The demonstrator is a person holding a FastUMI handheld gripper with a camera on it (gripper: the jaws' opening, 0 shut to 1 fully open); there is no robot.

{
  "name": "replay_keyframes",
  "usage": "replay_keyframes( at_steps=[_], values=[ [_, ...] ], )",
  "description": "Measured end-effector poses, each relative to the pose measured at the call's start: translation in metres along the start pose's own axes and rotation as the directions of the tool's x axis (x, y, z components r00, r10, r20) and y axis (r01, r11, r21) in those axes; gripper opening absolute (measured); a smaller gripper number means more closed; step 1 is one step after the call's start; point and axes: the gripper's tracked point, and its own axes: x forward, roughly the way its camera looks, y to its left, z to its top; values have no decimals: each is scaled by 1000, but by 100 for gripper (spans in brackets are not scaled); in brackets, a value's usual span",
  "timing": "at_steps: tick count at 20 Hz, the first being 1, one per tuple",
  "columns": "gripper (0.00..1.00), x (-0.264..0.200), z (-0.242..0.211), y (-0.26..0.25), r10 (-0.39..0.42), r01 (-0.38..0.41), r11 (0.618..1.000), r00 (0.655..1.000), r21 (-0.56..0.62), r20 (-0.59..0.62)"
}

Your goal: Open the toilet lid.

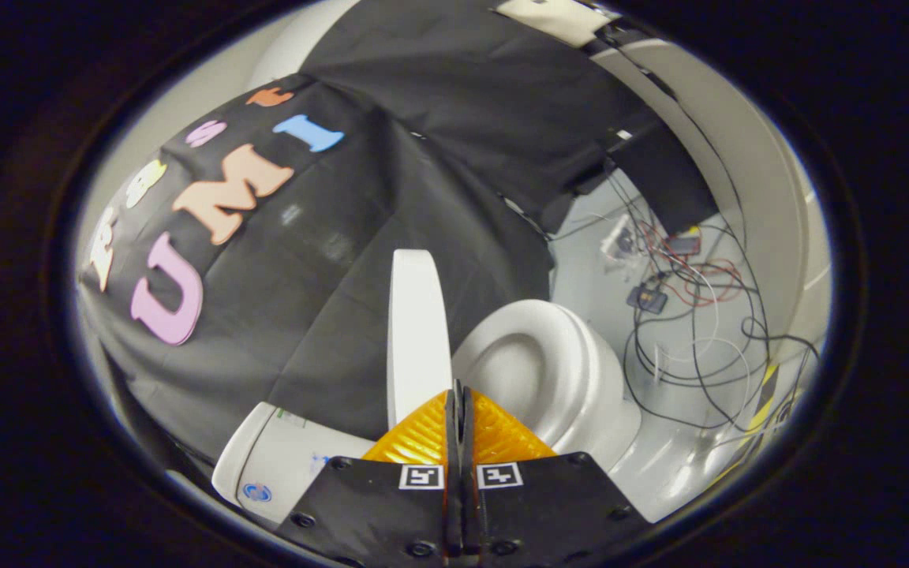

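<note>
Nearest the lens sits the tool [459, 410], its two fingers pressed together with no gap between them and nothing caught there; the tips meet just short of the toilet. Each finger carries a small square black-and-white marker patch on its dark mount, one either side of the seam; these are coded patterns, not readable words.

Just ahead of the tips, at about 11 o'clock from them, the toilet lid [417, 331] stands raised and is seen nearly edge-on, a white slab rising away from the fingers. Whether the fingertips touch its lower edge cannot be told. At about 1 o'clock from the tips lies the toilet seat [533, 363], white, its oval opening uncovered and facing the camera. At about 8 o'clock from the tips is the white tank [281, 461], behind the lid's base; it bears a small round blue emblem and a few faint marks, too small and blurred to make out.

Behind the lid and tank hangs the black cloth wall [391, 197] of the booth. Beyond the seat, at about 2 o'clock from the fingers, a tangle of black, red and white cables [691, 315] with a few small electronic boxes lies on the pale floor [660, 465].

The whole view is tilted, so the toilet appears rolled toward its side, the tool held at a slant with respect to it.
</note>
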Motion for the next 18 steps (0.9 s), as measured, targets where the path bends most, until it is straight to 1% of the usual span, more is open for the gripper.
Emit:
replay_keyframes(
  at_steps=[3,6,10,12,16,18],
  values=[
    [1,-10,2,32,41,-41,994,999,-100,0],
    [2,-17,1,62,86,-85,980,996,-180,-1],
    [2,-30,-5,104,166,-167,936,986,-308,-29],
    [4,-37,-13,128,217,-218,904,975,-367,-45],
    [4,-49,-37,173,293,-302,820,951,-487,-97],
    [5,-54,-49,193,322,-341,762,937,-551,-135]
  ],
)
